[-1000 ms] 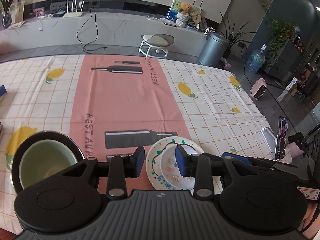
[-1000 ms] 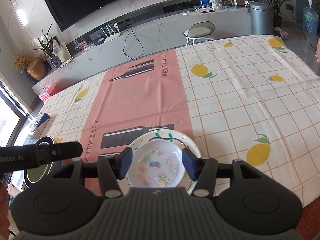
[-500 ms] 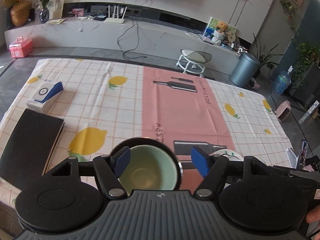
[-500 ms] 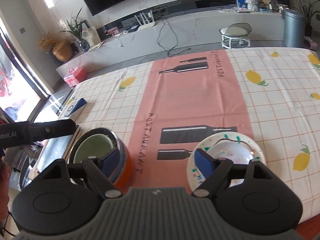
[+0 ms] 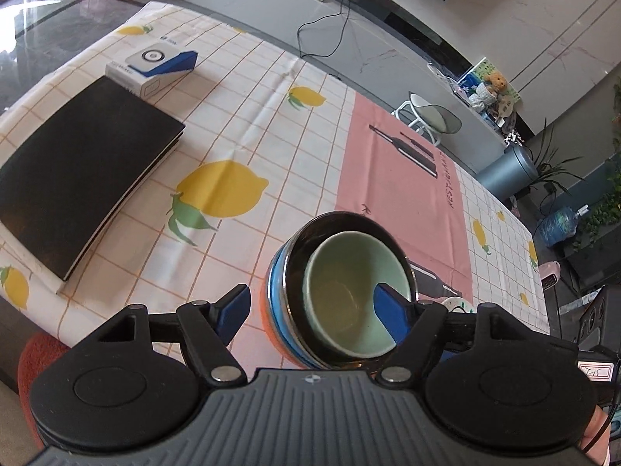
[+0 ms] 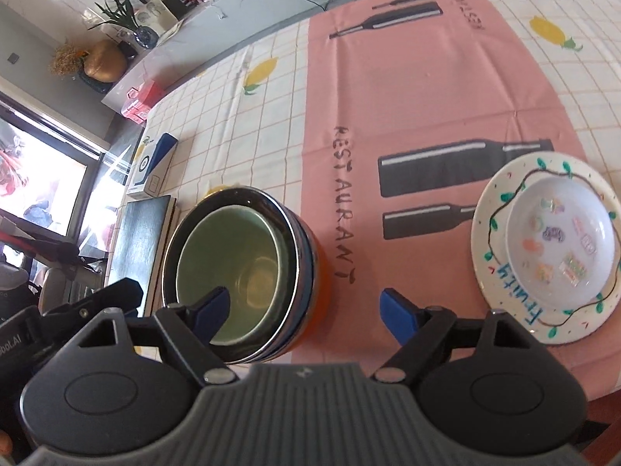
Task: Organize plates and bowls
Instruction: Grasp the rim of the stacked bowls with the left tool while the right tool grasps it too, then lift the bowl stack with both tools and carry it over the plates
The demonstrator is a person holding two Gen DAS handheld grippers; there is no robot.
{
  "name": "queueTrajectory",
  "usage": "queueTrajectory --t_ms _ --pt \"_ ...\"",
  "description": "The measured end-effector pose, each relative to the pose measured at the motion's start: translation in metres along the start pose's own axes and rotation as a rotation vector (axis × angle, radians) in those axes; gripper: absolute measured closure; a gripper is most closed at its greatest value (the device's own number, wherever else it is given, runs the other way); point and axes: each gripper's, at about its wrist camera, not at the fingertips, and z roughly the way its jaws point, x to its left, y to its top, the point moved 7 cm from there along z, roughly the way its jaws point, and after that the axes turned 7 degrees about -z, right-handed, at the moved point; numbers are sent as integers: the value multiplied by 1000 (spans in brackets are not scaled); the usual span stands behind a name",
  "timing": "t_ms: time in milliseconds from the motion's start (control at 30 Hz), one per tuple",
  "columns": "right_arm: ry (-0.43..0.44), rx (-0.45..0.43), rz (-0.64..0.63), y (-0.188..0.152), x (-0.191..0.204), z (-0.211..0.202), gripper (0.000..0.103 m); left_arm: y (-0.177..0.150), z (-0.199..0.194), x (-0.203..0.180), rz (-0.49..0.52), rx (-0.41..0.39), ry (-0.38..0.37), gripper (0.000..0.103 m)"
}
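Left gripper [image 5: 312,308] is hovering with jaws spread wide, having just been opening; the stack of bowls [image 5: 341,291] is sitting between them, its green bowl [image 5: 355,291] beside the right pad, untouched; right gripper [image 6: 304,310] is likewise spread, straddling the stack's right edge; the painted plate [image 6: 504,178] with a white dish [image 6: 561,237] is lying to its right on the tablecloth [image 6: 407,89].

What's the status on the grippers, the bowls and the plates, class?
Left gripper and right gripper open, jaws just widened, holding nothing. Pale green bowl nested in dark-rimmed bowl stack. Small white dish on painted plate. Nothing obstructing.
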Motion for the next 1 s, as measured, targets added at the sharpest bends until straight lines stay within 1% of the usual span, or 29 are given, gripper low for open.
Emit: queueTrajectory --t_ms 167,333,433,500,567,600,633,700,767,800,867,933,1000 --pt "37 26 16 0 0 14 23 -6 17 12 -85 45 -33 18" --pt "44 48 27 1 0 26 24 -7 33 14 -89 65 -18 18" --pt "61 65 50 1 -3 34 25 -9 41 17 -112 80 -34 19" --pt "61 67 57 2 -4 37 26 -8 45 19 -129 74 -31 19" --pt "59 69 65 3 -6 41 32 -7 47 21 -143 68 -32 20" --pt "61 70 73 3 -7 42 36 -7 49 22 -147 70 -34 21" --pt "69 72 80 4 -7 44 38 -6 51 22 -150 76 -36 21" --pt "80 82 91 4 -8 47 38 -8 54 23 -153 80 -36 25" --pt "92 87 99 4 -8 49 42 -8 57 24 -160 85 -43 26" --pt "94 91 100 4 -9 50 43 -9 59 24 -166 87 -46 29" --pt "103 93 107 4 -10 52 43 -8 60 25 -172 88 -49 30" --pt "114 96 115 3 -11 53 47 -8 61 25 -172 86 -46 33" --pt "135 102 134 2 -13 55 51 -8 61 26 -178 84 -48 39"
